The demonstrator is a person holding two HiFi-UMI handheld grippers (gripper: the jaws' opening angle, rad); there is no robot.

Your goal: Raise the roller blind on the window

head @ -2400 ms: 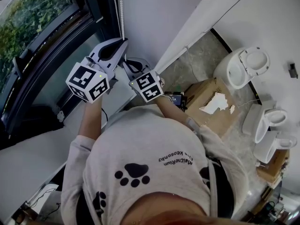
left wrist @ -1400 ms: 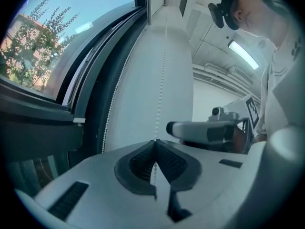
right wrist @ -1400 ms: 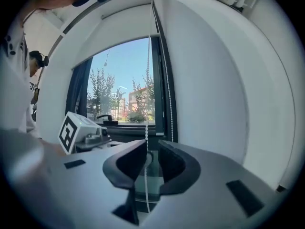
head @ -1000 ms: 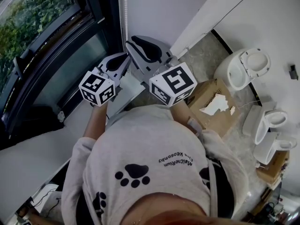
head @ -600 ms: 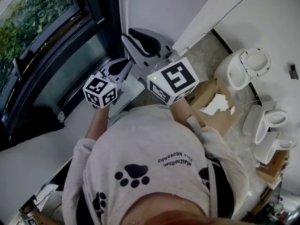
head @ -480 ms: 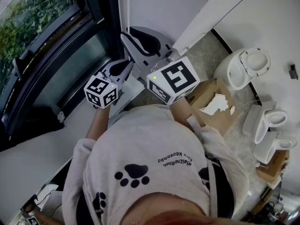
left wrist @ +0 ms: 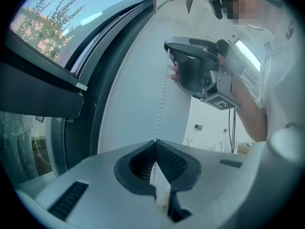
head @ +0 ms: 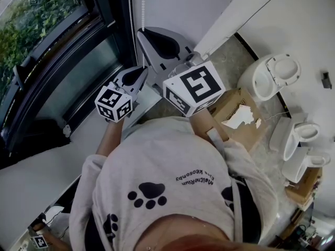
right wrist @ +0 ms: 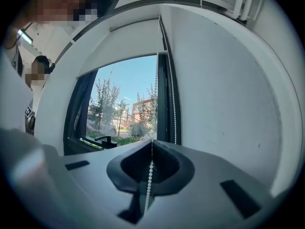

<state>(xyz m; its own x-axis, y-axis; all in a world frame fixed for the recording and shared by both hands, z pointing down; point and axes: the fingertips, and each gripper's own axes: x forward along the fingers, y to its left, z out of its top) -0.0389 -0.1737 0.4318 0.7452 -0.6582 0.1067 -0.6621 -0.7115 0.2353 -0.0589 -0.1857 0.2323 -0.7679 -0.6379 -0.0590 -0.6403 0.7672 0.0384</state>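
While the window (head: 47, 51) fills the left of the scene behind its dark frame, a bare white wall (head: 178, 9) is met just right of that frame, and the roller blind (right wrist: 124, 44) is seen across the top of the glass. A white sill (head: 36, 166) runs below the window, near the person's left side. Open floor is left only to the right, where a cardboard box (head: 235, 109) lies close behind the right arm and white toilets (head: 269, 75) are stood further right.

The bead chain (head: 143, 4) hangs in two strands in the narrow strip between the frame's edge and the wall. The right gripper (head: 141, 33) is held the higher and further of the two, pointing about level, its fingers closed together on the chain. The left gripper (head: 141, 69) is held lower and nearer, just beside the sill's edge, tipped slightly downward, its fingers likewise clamped on the chain. Both forearms are stretched forward from the chest.
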